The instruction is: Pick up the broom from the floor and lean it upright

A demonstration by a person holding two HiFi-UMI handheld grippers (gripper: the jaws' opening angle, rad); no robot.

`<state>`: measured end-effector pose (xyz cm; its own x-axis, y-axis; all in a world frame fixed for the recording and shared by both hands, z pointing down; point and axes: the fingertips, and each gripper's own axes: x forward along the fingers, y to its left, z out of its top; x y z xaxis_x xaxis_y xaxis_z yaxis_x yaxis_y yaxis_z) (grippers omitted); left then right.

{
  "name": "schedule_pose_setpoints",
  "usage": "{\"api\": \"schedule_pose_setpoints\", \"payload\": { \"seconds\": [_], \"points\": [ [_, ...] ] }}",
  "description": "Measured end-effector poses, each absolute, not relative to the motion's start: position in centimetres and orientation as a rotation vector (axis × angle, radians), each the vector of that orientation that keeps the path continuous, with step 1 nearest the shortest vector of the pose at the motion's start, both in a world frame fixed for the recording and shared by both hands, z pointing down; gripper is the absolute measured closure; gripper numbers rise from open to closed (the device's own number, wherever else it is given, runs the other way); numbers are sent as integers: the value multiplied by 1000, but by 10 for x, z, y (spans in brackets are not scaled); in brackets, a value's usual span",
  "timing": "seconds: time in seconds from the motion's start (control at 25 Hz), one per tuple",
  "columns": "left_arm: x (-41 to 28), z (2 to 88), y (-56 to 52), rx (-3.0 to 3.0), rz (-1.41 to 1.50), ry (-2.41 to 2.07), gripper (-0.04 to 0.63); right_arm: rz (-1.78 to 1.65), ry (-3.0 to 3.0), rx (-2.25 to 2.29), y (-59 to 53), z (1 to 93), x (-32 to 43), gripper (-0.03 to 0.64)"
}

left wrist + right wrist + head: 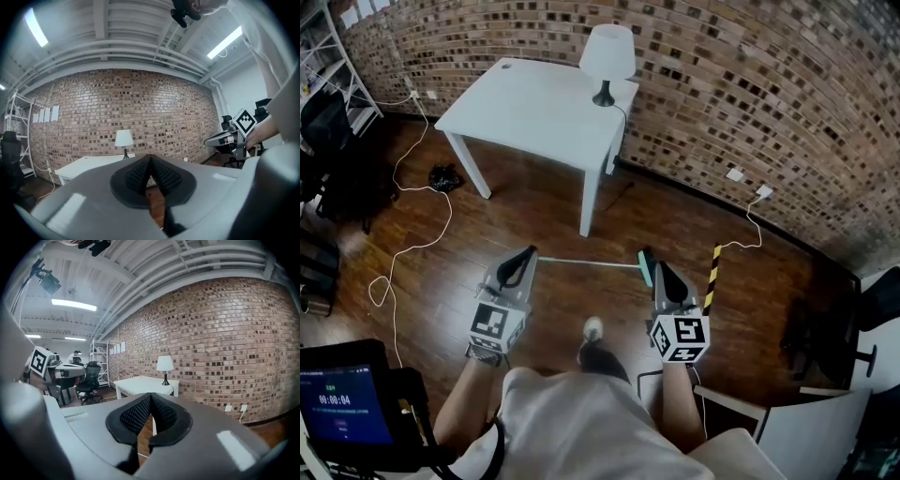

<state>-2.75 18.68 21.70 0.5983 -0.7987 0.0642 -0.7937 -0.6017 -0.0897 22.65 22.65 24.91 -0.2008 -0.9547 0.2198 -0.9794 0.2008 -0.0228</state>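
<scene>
Broom (pixel 586 263) is down flat on the wooden floor (pixel 516 225), right in front of the person's shoe (pixel 592 330). Its long axis runs straight across the head view, left to right. The thin pale handle points left, and the green head (pixel 645 267) sits at the right end. It lies in open floor, short of the white table (pixel 534 103), which stands against the brick wall (pixel 750 84) with a white lamp (pixel 607 56) on its far corner.

The 2 grippers are held side by side, 1 near each end of the broom. The left gripper (pixel 528 253) has its tip by the handle's free end, with its jaws pressed together and nothing between the pads. The right gripper (pixel 659 270) noses in just beside the broom head. It is clenched too and empty. From the head view I can't tell whether either tip touches the broom.

A yellow-and-black striped bar (pixel 712 267) stands just right of the broom head. A white cable (pixel 422 202) snakes across the floor on the left.
</scene>
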Motion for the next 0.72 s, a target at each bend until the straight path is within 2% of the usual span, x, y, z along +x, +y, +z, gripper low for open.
{"api": "schedule_pose_setpoints", "payload": {
  "seconds": [0.24,0.72],
  "points": [
    [-6,215,132,-2732,-198,1447,595,206,-2332,1827,157,237,260,603],
    [-8,228,80,-2781,-249,1448,595,274,-2287,1823,113,253,263,603]
  ]
}}
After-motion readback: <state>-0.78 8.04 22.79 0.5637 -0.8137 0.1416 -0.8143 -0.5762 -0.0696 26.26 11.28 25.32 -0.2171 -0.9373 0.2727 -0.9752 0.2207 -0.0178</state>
